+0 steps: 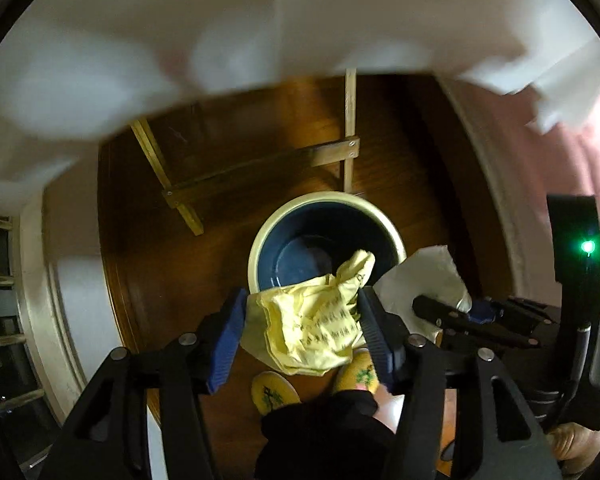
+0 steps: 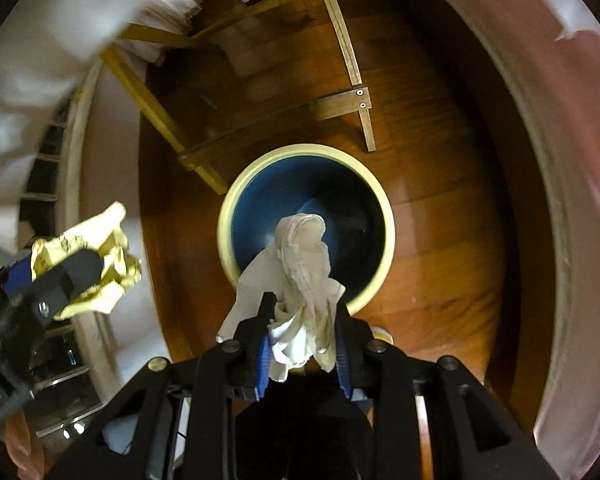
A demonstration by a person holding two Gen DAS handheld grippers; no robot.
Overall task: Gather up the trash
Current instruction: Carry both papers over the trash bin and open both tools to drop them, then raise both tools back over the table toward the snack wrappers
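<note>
Hanging over the blue bin [image 2: 306,220] so the trash could drop in, the left tongs [image 1: 302,330] pinched yellow paper [image 1: 316,320] and the right tongs [image 2: 302,344] pinched a white tissue [image 2: 300,264].

Two grippers: the left gripper [image 1: 300,320] and the right gripper [image 2: 302,340]. One yellow crumpled wrapper [image 1: 312,328]. One white tissue [image 2: 300,264]. One round bin [image 2: 224,236]. Two yellow slippers [image 1: 274,392]. One wooden frame [image 2: 340,104].
</note>
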